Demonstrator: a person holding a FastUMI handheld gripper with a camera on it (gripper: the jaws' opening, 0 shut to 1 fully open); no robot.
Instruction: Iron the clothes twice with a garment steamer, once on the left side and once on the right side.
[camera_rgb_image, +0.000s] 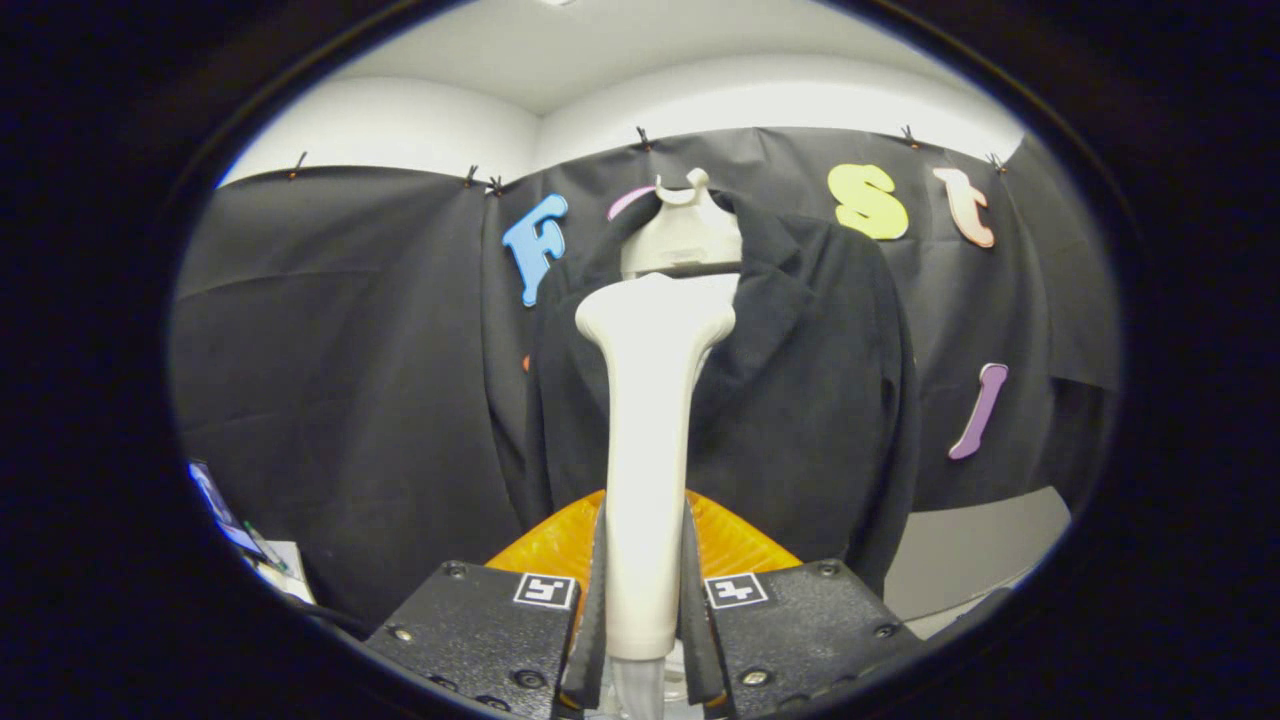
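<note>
Steamer first: the cream plastic garment steamer (648, 450) stands upright between your gripper (642, 600), whose jaws are clenched on its slim handle, both sides pressing it. Its wide head rises at twelve o'clock from the jaws, in front of the black woollen jacket (800, 400) hung on a white plastic hanger stand (686, 235) against the booth's black cloth wall. You cannot tell whether head and cloth touch. An orange ribbed part (735, 545) shows just behind the handle.

A white dress form (683, 238) carries the black jacket (805, 400).
</note>
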